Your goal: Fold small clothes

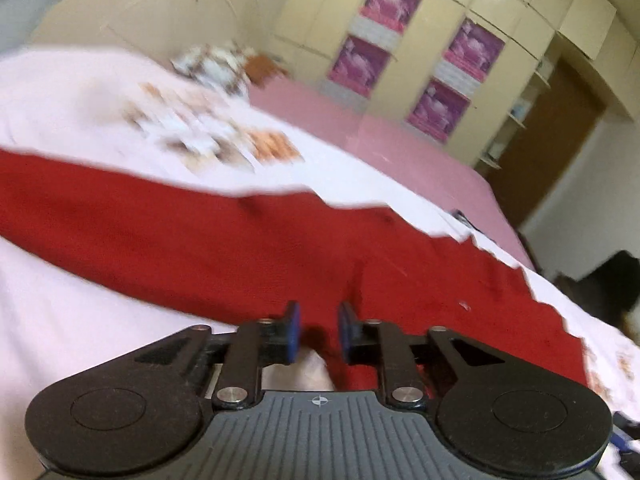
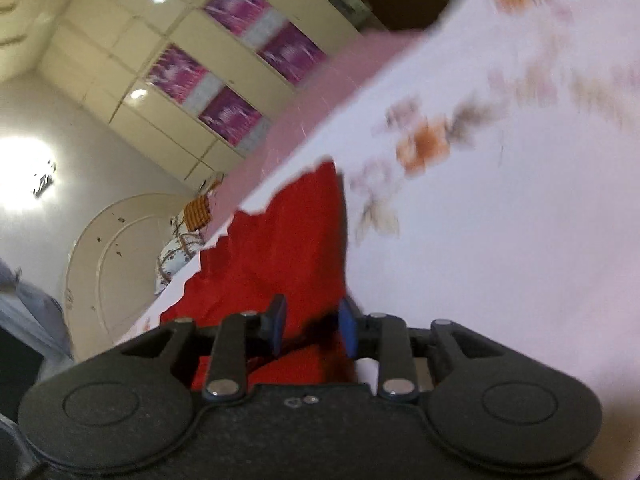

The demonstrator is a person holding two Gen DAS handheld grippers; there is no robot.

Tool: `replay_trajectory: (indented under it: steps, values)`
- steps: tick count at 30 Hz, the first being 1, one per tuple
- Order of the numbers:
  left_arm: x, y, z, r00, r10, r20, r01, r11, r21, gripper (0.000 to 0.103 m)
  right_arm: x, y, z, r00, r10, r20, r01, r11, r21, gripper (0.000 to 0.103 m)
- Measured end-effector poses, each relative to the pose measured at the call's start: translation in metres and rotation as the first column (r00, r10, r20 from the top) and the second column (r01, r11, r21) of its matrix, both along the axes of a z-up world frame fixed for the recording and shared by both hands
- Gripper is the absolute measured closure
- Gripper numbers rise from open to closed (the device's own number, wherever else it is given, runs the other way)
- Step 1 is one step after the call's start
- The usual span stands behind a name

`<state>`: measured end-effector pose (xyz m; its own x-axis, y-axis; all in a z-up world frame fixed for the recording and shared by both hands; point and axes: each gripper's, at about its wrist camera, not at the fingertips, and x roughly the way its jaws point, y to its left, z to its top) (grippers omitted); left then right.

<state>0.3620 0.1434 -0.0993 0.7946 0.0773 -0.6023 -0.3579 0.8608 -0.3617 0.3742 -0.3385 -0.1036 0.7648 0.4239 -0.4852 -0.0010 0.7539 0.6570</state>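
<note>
While both wrist views are smeared with motion blur, one red garment (image 1: 248, 240) shows, lying flat across a white bedsheet (image 1: 72, 92) printed with orange-brown patches, its far edge jagged. The left tongs (image 1: 318, 332) stand slightly spread above the cloth's near edge, pinching nothing. The right tongs (image 2: 312, 328) are likewise parted, red cloth showing in the gap, neither pad pressing it.

Matt red cloth garment (image 1: 240, 240), glossy wardrobe doors (image 1: 432, 20)
</note>
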Motion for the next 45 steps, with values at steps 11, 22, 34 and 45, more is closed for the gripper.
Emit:
replay_trajectory:
  steps: [11, 22, 34, 45]
  values:
    - [0.099, -0.081, -0.011, 0.946, -0.321, -0.051, 0.324, 0.914, 0.246, 0.028, 0.086, 0.062, 0.006, 0.964, 0.246, 0.103, -0.185, 0.896, -0.405, 0.075]
    - [0.101, -0.092, -0.017, 0.952, -0.284, -0.116, 0.307, 0.874, 0.376, 0.028, 0.100, 0.055, 0.002, 0.978, 0.173, 0.116, -0.080, 0.828, -0.556, 0.083]
    - [0.071, -0.084, -0.020, 0.951, -0.287, -0.119, 0.311, 0.876, 0.370, 0.026, 0.013, 0.075, -0.012, 0.938, 0.338, 0.080, -0.209, 0.733, -0.648, 0.082]
    - [-0.084, 0.107, -0.013, 0.966, 0.253, 0.049, -0.241, 0.955, -0.175, 0.025, -0.045, 0.071, 0.032, 0.962, 0.242, 0.127, -0.140, 0.834, -0.533, 0.063]
